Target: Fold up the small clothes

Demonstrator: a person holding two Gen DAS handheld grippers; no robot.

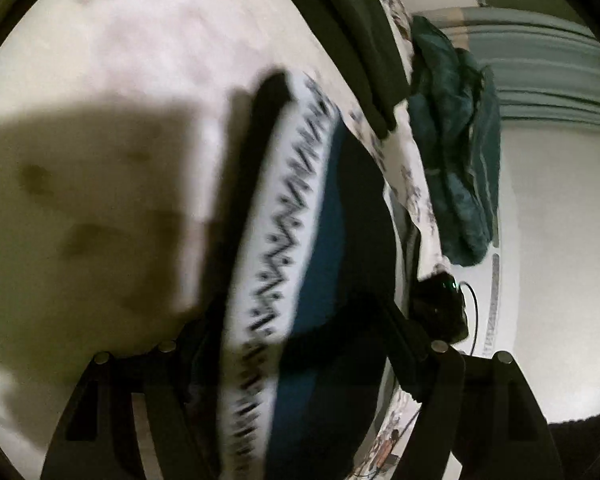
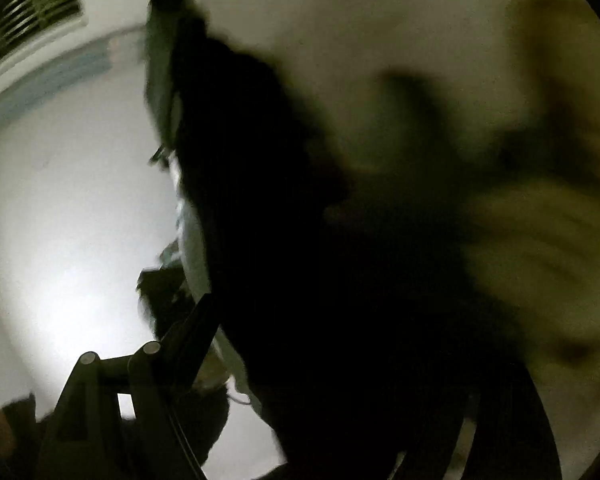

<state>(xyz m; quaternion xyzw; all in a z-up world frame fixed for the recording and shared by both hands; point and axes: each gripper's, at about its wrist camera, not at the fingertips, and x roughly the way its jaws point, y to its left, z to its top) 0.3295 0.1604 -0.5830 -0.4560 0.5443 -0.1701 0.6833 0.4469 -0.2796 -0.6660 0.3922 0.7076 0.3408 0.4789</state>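
Note:
In the left wrist view a small garment [image 1: 300, 248], dark blue and black with a white band of black zigzag marks, hangs between my left gripper's [image 1: 296, 336] fingers above a pale patterned bedsheet [image 1: 140, 60]. The fingers close in on its lower part. In the right wrist view my right gripper [image 2: 300, 320] is mostly buried in a blurred black cloth [image 2: 292, 220]; only the left finger [image 2: 188, 332] shows. The cloth fills the space between the fingers. The picture is dark and smeared.
A teal garment [image 1: 456, 140] lies heaped at the bed's edge, beside a dark green cloth [image 1: 360, 32]. A black device with a cable [image 1: 440, 308] sits near the edge. White floor [image 1: 548, 220] lies beyond. A wall vent [image 2: 36, 12] shows at upper left.

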